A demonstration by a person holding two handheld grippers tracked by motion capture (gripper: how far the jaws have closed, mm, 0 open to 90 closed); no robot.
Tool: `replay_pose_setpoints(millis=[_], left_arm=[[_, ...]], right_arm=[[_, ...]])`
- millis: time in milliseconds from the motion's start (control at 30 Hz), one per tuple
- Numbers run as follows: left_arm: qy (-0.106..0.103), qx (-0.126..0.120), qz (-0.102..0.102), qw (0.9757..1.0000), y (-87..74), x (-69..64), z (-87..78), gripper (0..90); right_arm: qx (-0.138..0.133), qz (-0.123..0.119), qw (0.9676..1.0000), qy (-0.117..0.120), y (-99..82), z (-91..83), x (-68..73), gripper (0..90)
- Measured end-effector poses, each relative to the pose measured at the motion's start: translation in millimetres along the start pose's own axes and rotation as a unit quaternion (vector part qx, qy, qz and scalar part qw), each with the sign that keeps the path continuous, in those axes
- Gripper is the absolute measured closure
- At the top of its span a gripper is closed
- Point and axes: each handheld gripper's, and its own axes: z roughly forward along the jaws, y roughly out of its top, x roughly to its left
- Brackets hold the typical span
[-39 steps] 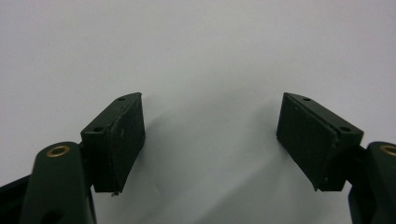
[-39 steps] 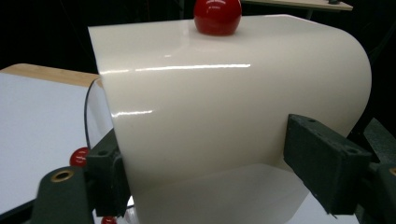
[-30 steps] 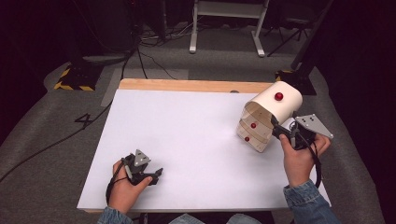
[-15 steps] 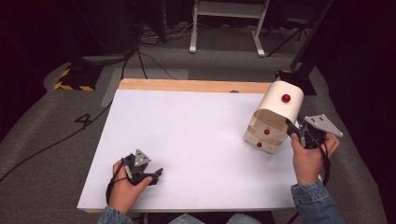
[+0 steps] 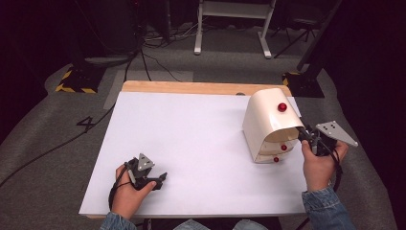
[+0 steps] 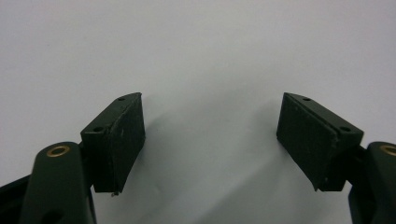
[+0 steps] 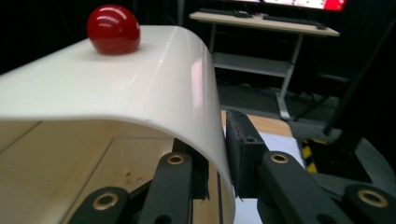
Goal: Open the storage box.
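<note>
A cream box [image 5: 265, 120] with a curved cover stands at the right of the white tabletop [image 5: 201, 143]. A red knob [image 5: 282, 107] sits on the cover, and two smaller red knobs [image 5: 284, 147] show on the drawer fronts facing the person. My right gripper [image 5: 305, 136] is shut on the cover's lower right edge. In the right gripper view its jaws pinch the thin cream cover [image 7: 196, 93] just below the red knob [image 7: 113, 29]. My left gripper [image 5: 160, 178] rests near the front left of the table, open, with bare tabletop [image 6: 210, 70] between its jaws.
A wooden strip [image 5: 191, 87] runs along the table's far edge. Beyond it on the floor are cables, a yellow-and-black striped base [image 5: 72, 87] and a white stand [image 5: 230, 28]. Another striped base [image 5: 297, 81] sits close to the table's far right corner.
The right gripper has shifted right and nearer the person, holding the cover. The box has gone from tilted to standing with its drawer fronts toward the person. The left gripper has stayed put.
</note>
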Motion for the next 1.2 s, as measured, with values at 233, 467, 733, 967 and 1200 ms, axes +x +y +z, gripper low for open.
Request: replay_pose_setpoints(millis=[233, 467, 733, 967, 1200], left_arm=[[-0.001, 0.000, -0.003, 1.0000, -0.2, -0.4, 0.1, 23.7], [-0.001, 0.000, -0.004, 1.0000, -0.1, -0.5, 0.2, 23.7], [-0.002, -0.001, -0.005, 1.0000, -0.2, -0.7, 0.2, 23.6], [0.000, -0.001, 0.001, 1.0000, -0.1, 0.1, 0.1, 23.7], [-0.001, -0.001, -0.002, 1.0000, -0.2, -0.3, 0.1, 23.7]], right_arm=[[-0.013, 0.003, 0.9988, 0.046, 6.7, 2.2, 10.8, 78.4], [-0.031, 0.028, 0.9958, 0.082, 9.5, 1.1, 16.5, 78.8], [-0.050, 0.029, 0.9921, 0.112, 11.9, -1.0, 29.5, 79.4], [-0.068, 0.045, 0.9850, 0.152, 11.1, -1.9, 46.9, 80.1], [-0.072, 0.024, 0.9845, 0.158, 6.3, -6.1, 50.8, 81.6]])
